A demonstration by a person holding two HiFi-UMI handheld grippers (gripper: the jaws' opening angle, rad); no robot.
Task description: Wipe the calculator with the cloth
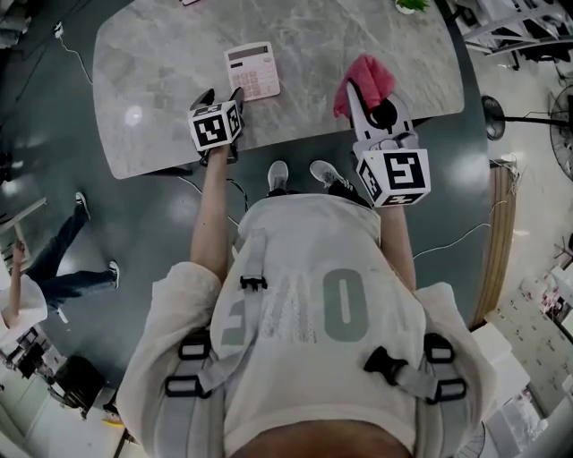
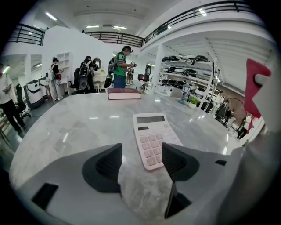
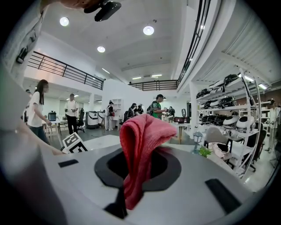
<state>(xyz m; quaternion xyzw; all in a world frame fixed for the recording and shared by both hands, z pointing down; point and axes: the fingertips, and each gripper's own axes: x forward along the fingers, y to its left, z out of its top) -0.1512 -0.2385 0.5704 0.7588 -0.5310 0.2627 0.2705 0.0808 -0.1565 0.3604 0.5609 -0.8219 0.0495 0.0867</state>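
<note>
A pink calculator (image 1: pixel 252 71) lies flat on the grey marble table (image 1: pixel 161 80), display end away from me. My left gripper (image 1: pixel 222 94) hovers just short of its near edge, open with nothing between the jaws; in the left gripper view the calculator (image 2: pixel 153 138) shows between and beyond them. A red cloth (image 1: pixel 365 80) is pinched in my right gripper (image 1: pixel 367 98), held above the table's right part. In the right gripper view the cloth (image 3: pixel 139 154) bunches up out of the shut jaws and hides them.
A red book (image 2: pixel 124 93) lies at the table's far end. A small green plant (image 1: pixel 412 5) stands at the far right corner. Several people (image 2: pixel 119 68) stand beyond the table. My feet (image 1: pixel 304 174) are at its near edge, cables on the floor.
</note>
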